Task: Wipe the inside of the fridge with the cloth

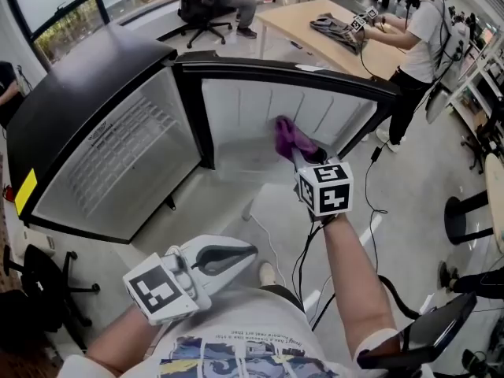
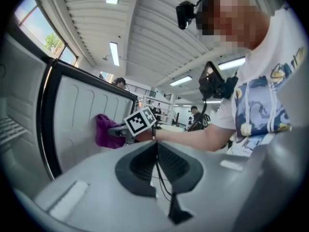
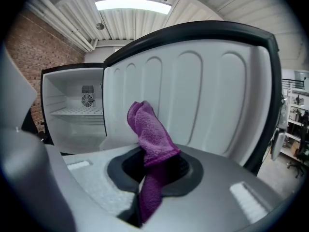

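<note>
A purple cloth [image 1: 287, 136] is clamped in my right gripper [image 1: 298, 154], which is shut on it and holds it against the white ribbed inner panel of the open fridge door [image 1: 331, 113]. In the right gripper view the cloth [image 3: 151, 133] stands up out of the jaws of the right gripper [image 3: 154, 167], with the door panel [image 3: 212, 100] behind it and the white fridge interior [image 3: 77, 117] with its shelf at left. My left gripper [image 1: 246, 253] hangs low by the person's torso, shut and holding nothing. Seen from the left gripper [image 2: 155, 146], the cloth [image 2: 103, 132] rests against the door.
The black fridge body [image 1: 87, 93] with a wire shelf [image 1: 118, 152] lies left of the door. Cables [image 1: 303, 250] trail on the floor. Office chairs [image 1: 47, 290] stand at left and right. A person [image 1: 421, 38] works at a wooden table [image 1: 315, 30] behind.
</note>
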A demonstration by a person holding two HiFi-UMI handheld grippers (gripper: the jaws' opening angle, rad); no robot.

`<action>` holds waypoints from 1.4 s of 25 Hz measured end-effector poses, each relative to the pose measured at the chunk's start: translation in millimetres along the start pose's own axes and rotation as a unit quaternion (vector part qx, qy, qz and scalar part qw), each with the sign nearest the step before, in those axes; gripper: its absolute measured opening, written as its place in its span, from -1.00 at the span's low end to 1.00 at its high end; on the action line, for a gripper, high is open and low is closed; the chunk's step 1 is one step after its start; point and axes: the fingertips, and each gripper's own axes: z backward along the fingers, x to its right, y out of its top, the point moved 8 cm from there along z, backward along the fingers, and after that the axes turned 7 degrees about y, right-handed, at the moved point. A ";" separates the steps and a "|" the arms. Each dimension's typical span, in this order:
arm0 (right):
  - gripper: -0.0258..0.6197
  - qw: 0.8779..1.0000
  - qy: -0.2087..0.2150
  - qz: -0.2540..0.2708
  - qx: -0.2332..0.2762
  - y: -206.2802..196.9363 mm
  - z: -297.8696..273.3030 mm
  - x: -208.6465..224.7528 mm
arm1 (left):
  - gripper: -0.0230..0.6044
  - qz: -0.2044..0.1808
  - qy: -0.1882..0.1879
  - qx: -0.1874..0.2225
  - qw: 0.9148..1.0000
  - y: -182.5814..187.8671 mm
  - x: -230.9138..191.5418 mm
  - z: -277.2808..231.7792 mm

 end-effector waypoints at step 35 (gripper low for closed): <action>-0.76 0.998 0.054 0.003 0.016 -11.8 32.9 -4.8 | -0.91 -0.004 -0.024 -0.001 1.000 6.0 -1.1 -22.4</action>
